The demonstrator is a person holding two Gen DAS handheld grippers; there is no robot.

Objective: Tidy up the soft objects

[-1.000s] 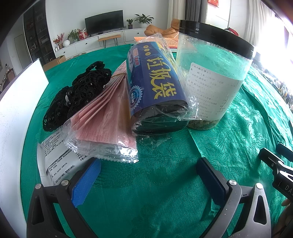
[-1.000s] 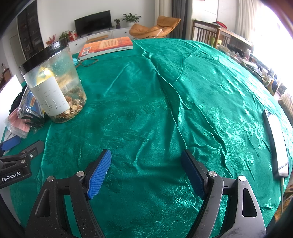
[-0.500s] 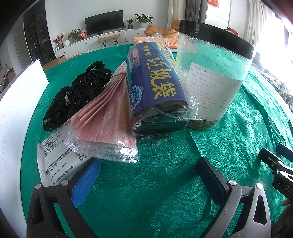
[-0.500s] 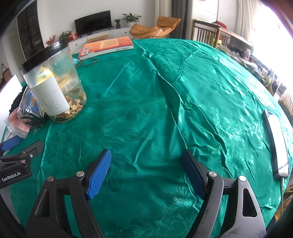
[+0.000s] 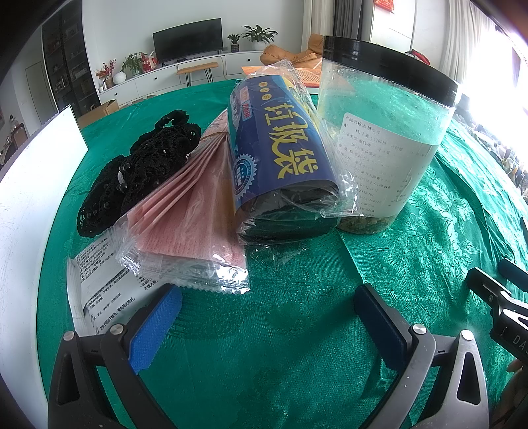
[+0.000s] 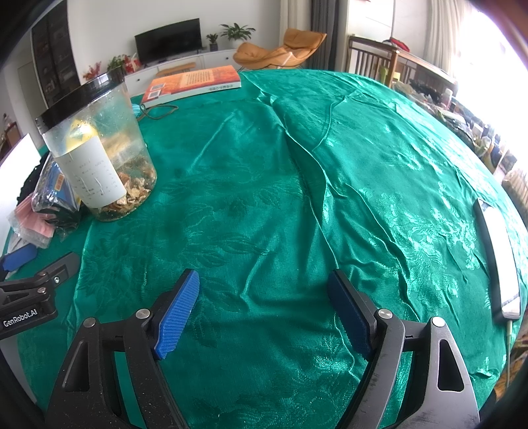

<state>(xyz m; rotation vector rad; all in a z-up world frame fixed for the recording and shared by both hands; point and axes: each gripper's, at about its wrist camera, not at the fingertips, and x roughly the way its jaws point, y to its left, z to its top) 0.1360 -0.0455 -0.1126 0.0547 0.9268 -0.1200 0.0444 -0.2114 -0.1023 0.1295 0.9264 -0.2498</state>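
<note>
Both my claws, left (image 5: 267, 316) & right (image 6: 264, 307), spread wide over the desk (image 6: 264, 204), holding nothing; unchanged vs. earlier frame.

Far beyond the jaws, a white wall (image 6: 99, 29) carries a dark television (image 6: 168, 38) above a low white cabinet (image 6: 184, 64). An orange lounge chair (image 6: 280, 51) sits farther right, near bright curtained windows (image 6: 445, 36).

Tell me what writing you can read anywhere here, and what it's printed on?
"垃圾袋": yellow characters on the blue roll of bags.
"GenRobot.AI": on the left gripper, seen from the right wrist.
"DA": cut off, on the right gripper.
Jar label, paper leaflet, book cover: too small to read.
</note>
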